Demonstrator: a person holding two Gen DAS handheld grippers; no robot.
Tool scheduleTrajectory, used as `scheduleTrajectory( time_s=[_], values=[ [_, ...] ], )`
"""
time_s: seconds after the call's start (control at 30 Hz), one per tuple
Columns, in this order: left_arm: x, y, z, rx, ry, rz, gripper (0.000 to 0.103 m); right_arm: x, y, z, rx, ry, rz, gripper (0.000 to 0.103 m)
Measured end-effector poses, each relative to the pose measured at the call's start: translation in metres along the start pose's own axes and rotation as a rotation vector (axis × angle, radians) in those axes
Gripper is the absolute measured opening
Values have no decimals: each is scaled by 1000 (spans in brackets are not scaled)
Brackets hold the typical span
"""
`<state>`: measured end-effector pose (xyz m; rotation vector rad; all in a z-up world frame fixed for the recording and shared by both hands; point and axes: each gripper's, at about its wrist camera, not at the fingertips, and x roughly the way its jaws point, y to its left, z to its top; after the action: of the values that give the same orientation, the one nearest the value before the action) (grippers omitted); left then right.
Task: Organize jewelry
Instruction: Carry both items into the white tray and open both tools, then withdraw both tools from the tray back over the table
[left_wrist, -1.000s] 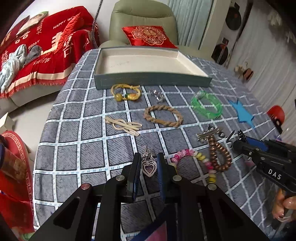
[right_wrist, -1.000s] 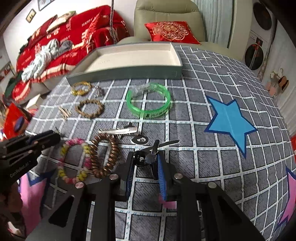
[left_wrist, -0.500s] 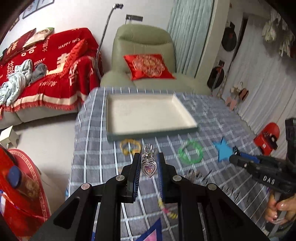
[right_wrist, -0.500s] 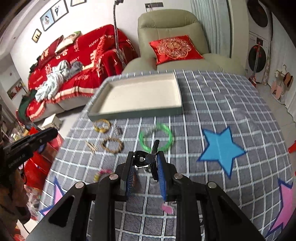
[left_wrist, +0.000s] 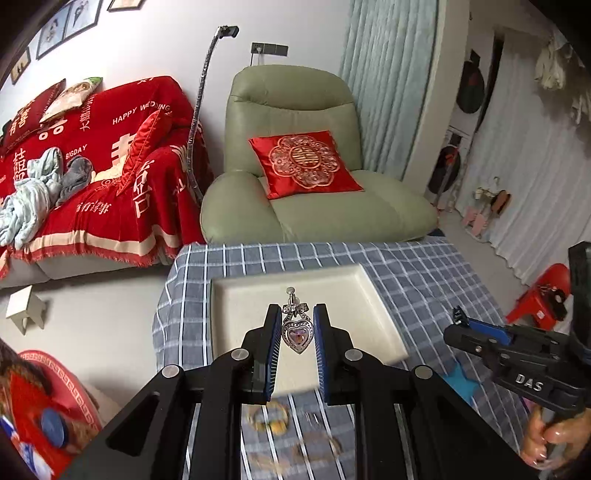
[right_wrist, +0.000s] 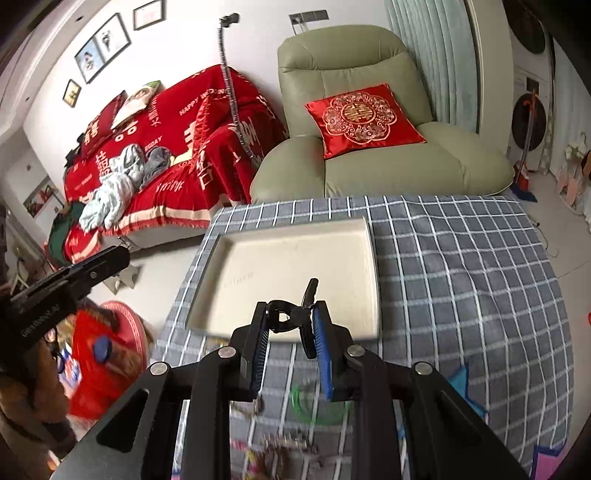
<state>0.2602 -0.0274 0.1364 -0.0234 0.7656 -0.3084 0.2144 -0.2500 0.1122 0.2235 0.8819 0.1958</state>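
My left gripper (left_wrist: 295, 325) is shut on a silver heart pendant (left_wrist: 297, 334) and holds it high above the shallow cream tray (left_wrist: 236, 325). My right gripper (right_wrist: 290, 317) is shut on a black hair clip (right_wrist: 293, 314), also raised over the tray (right_wrist: 236, 273). The right gripper also shows at the right of the left wrist view (left_wrist: 476, 332); the left gripper shows at the left of the right wrist view (right_wrist: 92, 269). Blurred below lie a yellow bracelet (left_wrist: 271, 419), a braided bracelet (left_wrist: 314, 448) and a green bangle (right_wrist: 314, 402).
The tray sits at the far end of a grey checked tablecloth (right_wrist: 461, 280). Beyond it stand a green armchair (left_wrist: 314, 177) with a red cushion and a red-covered sofa (left_wrist: 92, 166). A red stool (left_wrist: 539, 299) is on the right.
Both grippers have risen high and moved forward from the table surface to above the tray, each still holding its piece. The remaining jewelry has dropped to the bottom of both views.
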Motion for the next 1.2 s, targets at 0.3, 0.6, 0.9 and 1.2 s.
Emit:
scheduleTrajectory(
  time_s=[0.3, 0.6, 0.9, 1.2],
  values=[
    [122, 22, -18, -23, 107, 65, 34, 108, -21, 31, 63, 98, -18, 26],
    [185, 28, -57, 14, 202, 135, 34, 194, -32, 3, 45, 201, -59, 26],
    [199, 15, -72, 87, 214, 208, 34, 212, -37, -9, 59, 215, -69, 31],
    [193, 14, -74, 83, 219, 207, 34, 191, -35, -5, 100, 174, -21, 63]
  ],
)
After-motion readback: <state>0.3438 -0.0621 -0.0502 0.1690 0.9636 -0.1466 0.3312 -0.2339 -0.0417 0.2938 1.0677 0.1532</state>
